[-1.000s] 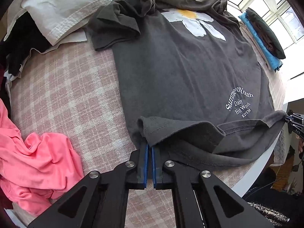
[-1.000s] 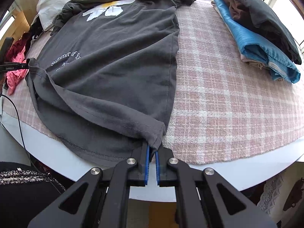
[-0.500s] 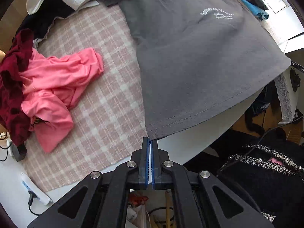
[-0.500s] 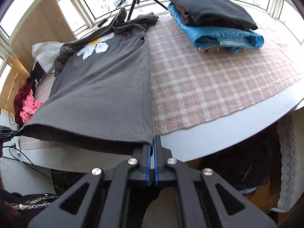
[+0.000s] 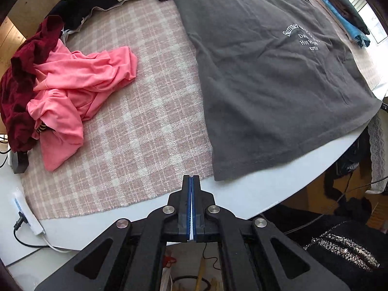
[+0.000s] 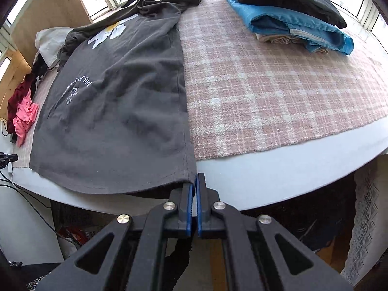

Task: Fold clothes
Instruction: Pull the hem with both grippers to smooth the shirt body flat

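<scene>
On the plaid cloth (image 5: 150, 131), at twelve o'clock from both tools, the grey T-shirt (image 5: 278, 77) lies flat for folding; left gripper (image 5: 191, 184) closed, empty; right gripper (image 6: 194, 184) closed beside the hem corner, grip unclear.

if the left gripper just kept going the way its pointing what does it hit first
Probably the bare white table edge beside the plaid cloth. The shut left gripper points down there, just clear of the grey t-shirt hem corner, though depth is hard to judge.

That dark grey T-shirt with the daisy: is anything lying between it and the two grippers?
Nothing visible. The left hand-held gripper hangs shut just off the dark grey T-shirt hem corner, over bare table edge. The right hand-held gripper sits at the other hem corner.
</scene>
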Motion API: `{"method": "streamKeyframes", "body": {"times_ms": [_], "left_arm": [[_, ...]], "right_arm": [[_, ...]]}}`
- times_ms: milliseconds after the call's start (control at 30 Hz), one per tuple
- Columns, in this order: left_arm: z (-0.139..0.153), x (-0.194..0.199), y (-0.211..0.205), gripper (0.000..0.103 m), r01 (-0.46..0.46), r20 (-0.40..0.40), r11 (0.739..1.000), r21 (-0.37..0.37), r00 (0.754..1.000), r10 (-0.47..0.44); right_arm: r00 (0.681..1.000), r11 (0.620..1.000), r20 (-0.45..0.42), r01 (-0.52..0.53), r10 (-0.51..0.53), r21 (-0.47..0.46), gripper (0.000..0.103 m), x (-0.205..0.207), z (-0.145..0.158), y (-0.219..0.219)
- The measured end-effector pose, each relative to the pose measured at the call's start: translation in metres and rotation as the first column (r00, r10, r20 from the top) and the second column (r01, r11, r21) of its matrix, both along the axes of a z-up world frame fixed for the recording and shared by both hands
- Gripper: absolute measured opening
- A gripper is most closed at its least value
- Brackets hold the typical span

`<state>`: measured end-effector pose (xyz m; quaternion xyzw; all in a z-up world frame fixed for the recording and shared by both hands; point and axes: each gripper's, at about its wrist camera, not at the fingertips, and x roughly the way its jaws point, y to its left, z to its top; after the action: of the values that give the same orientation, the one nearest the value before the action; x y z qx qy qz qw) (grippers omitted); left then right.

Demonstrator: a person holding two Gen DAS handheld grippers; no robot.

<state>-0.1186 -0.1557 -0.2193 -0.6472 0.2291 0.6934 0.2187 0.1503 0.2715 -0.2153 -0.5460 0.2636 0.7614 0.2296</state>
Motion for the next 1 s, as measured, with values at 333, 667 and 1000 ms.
{"method": "streamKeyframes", "body": {"times_ms": [333, 667, 1000], "left_arm": [[-0.030, 0.013, -0.001, 0.019, -0.069, 0.065, 0.997, 0.038, 0.996, 0.066], [-0.041, 0.007, 0.013, 0.024, -0.089, 0.086, 0.993, 0.077, 0.993, 0.082], [-0.010, 0.039, 0.016, 0.003, -0.044, 0.029, 0.994, 0.098, 0.999, 0.041]], "right_arm": [[0.998, 0.998, 0.021, -0.056, 0.056, 0.023, 0.003, -0.003, -0.013, -0.007], [0.995, 0.996, 0.055, -0.085, 0.084, 0.015, 0.003, -0.005, -0.022, -0.010], [0.998, 0.998, 0.002, -0.066, 0.066, -0.001, 0.003, 0.004, -0.020, -0.005]]}}
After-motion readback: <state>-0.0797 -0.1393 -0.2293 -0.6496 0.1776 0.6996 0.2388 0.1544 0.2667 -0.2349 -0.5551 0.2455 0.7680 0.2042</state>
